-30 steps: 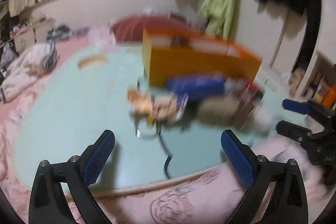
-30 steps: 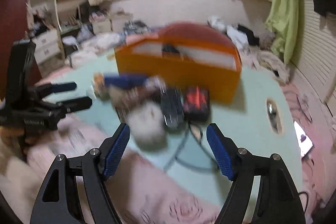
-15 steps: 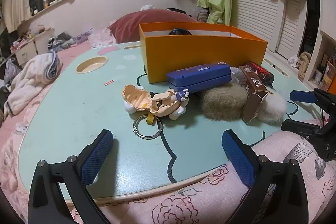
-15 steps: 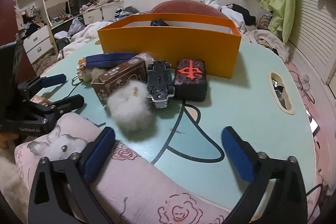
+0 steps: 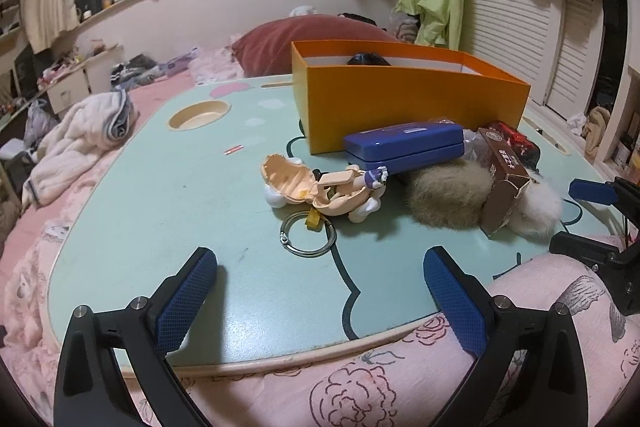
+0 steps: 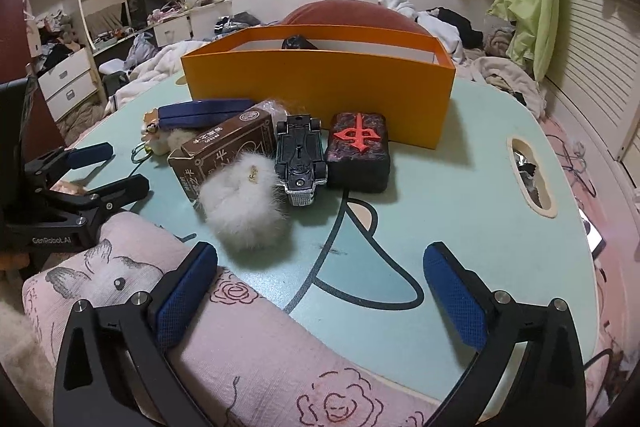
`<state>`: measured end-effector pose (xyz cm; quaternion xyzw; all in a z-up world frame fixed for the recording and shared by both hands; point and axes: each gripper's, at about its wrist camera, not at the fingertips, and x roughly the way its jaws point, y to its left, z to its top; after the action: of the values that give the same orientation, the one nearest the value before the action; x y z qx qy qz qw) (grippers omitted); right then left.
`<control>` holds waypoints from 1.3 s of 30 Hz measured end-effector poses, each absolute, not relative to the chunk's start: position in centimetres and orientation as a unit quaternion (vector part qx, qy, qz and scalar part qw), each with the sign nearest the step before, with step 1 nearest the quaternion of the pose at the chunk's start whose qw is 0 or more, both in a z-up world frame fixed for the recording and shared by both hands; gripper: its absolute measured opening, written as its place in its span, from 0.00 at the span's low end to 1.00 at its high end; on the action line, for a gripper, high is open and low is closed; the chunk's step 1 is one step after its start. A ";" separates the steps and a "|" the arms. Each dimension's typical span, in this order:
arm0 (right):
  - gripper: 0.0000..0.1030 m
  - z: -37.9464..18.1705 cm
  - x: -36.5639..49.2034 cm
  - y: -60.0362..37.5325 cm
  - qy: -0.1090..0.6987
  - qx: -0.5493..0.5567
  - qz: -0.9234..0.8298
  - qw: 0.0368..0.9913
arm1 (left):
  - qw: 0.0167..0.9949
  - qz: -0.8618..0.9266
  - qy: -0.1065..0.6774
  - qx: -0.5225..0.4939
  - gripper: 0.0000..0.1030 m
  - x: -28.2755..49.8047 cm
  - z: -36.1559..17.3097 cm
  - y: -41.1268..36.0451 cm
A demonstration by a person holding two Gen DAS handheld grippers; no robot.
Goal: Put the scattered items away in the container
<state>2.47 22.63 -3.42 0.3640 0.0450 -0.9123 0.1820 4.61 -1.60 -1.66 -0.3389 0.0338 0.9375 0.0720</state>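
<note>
An orange box (image 5: 400, 99) (image 6: 320, 87) stands on the pale green table (image 5: 180, 207), with a dark item showing inside. In front of it lie a blue case (image 5: 404, 145), a peach shell toy with a key ring (image 5: 320, 187), a tan fur ball (image 5: 448, 195), a brown carton (image 6: 224, 147), a white fur ball (image 6: 244, 203), a black toy car (image 6: 300, 159) and a dark block with a red sign (image 6: 360, 151). My left gripper (image 5: 320, 295) is open over the table's near edge, empty. My right gripper (image 6: 320, 291) is open wide, empty, just short of the white fur ball.
A pink flowered blanket (image 6: 260, 347) covers the table's near edge. The table has a round cup hole (image 5: 198, 115) at far left and a slot (image 6: 528, 171) on the right. Clothes, a red cushion (image 5: 312, 35) and drawers surround the table.
The right gripper's jaws have spread wider. Both views have gone from blurred to sharp and steady; the items on the table have not moved.
</note>
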 end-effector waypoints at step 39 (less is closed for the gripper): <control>0.99 -3.2 2.6 23.7 0.018 0.354 -0.916 0.190 | 0.155 0.946 -0.043 -0.282 0.39 4.4 1.2 -5.0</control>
<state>2.60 23.70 -3.16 0.3537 0.0179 -0.9158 0.1897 4.43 -5.02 1.21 -0.2820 -0.0432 0.9458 0.1550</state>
